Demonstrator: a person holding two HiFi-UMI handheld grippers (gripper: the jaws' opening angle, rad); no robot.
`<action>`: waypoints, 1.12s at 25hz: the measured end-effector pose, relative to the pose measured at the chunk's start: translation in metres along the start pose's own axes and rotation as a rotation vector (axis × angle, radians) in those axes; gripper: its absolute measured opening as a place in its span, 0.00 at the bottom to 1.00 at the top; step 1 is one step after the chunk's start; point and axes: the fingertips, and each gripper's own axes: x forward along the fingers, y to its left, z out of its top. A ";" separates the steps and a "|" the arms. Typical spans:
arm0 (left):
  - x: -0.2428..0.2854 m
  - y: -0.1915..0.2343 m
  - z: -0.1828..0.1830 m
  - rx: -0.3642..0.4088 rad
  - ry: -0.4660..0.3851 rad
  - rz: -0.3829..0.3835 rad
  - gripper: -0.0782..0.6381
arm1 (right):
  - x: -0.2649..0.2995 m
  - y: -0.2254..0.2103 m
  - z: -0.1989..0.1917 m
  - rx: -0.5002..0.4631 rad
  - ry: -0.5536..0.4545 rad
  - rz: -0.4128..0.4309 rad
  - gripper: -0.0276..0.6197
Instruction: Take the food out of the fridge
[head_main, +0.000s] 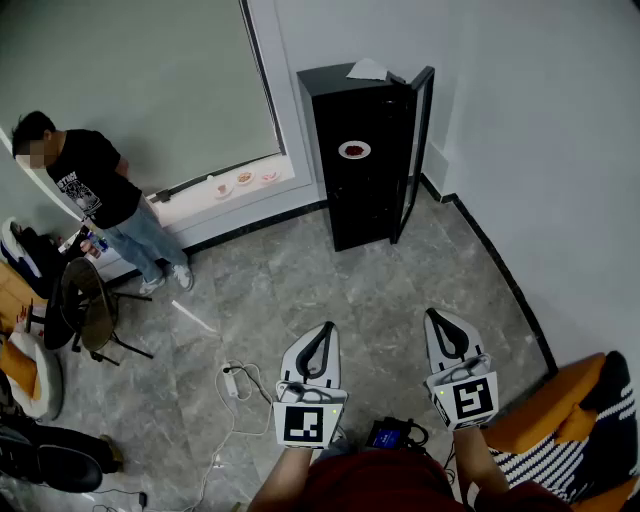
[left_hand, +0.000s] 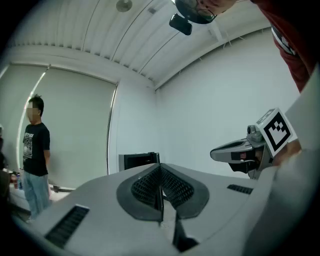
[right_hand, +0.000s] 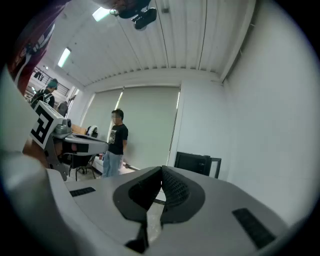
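The grey tiled floor (head_main: 300, 290) carries the black fridge (head_main: 350, 200) at my twelve o'clock. A white cable (head_main: 240, 385) lies loose at ten o'clock, close by me, with a chair (head_main: 90, 310) standing beyond it.

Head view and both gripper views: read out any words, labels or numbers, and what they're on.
No text is readable.
Print on the person's black T-shirt: too blurred.
On the left hand-held gripper and right hand-held gripper: square marker patterns, no letters.

Grey tiled floor (head_main: 300, 280), white walls (head_main: 540, 120), drawn window blind (head_main: 150, 80), orange armchair (head_main: 560, 410), black chair (head_main: 90, 300), ceiling strip light (right_hand: 64, 56)
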 end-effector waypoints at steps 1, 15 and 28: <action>-0.001 -0.002 0.000 0.002 0.001 0.000 0.13 | -0.001 0.000 0.000 -0.001 0.000 0.001 0.08; 0.021 -0.035 -0.007 0.000 0.019 0.003 0.13 | -0.008 -0.034 -0.010 0.009 -0.007 0.013 0.08; 0.053 -0.055 -0.016 0.004 0.034 0.035 0.13 | -0.001 -0.072 -0.027 0.023 -0.011 0.031 0.08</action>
